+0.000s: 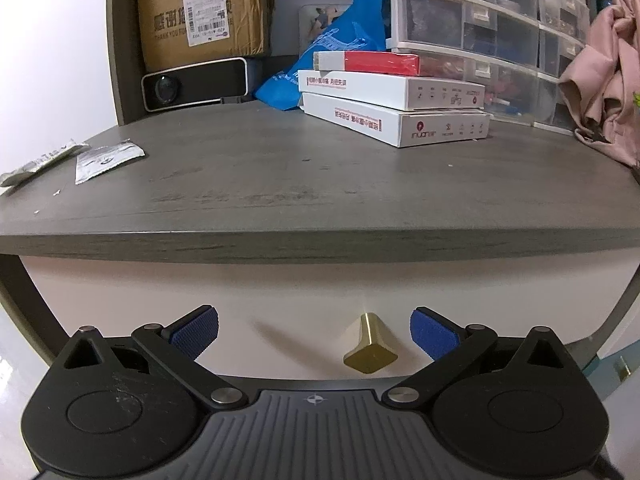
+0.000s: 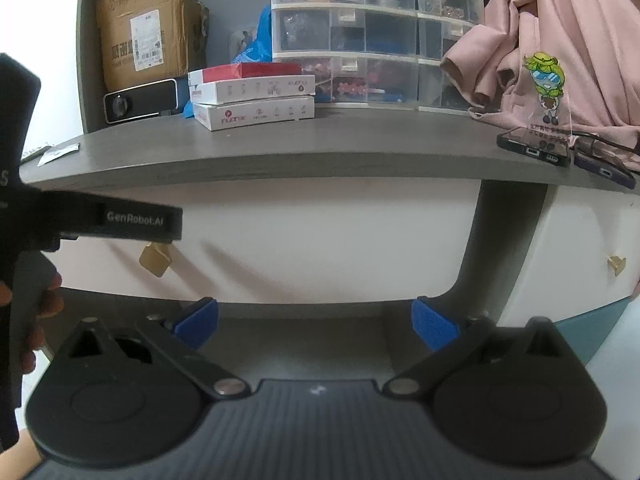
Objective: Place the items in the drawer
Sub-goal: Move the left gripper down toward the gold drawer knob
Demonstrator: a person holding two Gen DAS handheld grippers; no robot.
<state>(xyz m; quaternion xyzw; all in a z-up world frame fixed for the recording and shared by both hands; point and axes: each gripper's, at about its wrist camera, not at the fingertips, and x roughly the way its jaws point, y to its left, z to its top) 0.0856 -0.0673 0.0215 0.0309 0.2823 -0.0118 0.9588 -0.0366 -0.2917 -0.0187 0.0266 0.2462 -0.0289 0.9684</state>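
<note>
Drawer (image 1: 280, 300) shut, its front filling the gap ahead of our left gripper (image 1: 314, 332); jaws spread, holding nothing, brass knob (image 1: 370, 344) between them, nearer the right jaw. Right gripper (image 2: 315, 322) also spread and bare, below the drawer. Boxes (image 1: 396, 96) stacked on the surface (image 1: 280, 184), above and beyond the jaws.

Risks, as we judge:
- off-centre closing could slip off the tapered knob
- the two grippers are close and could collide

A grey wood-grain desk (image 1: 280, 184) stands against a pale grey wall (image 1: 284, 8), with a curved grey side panel (image 1: 120, 40) at left.
</note>
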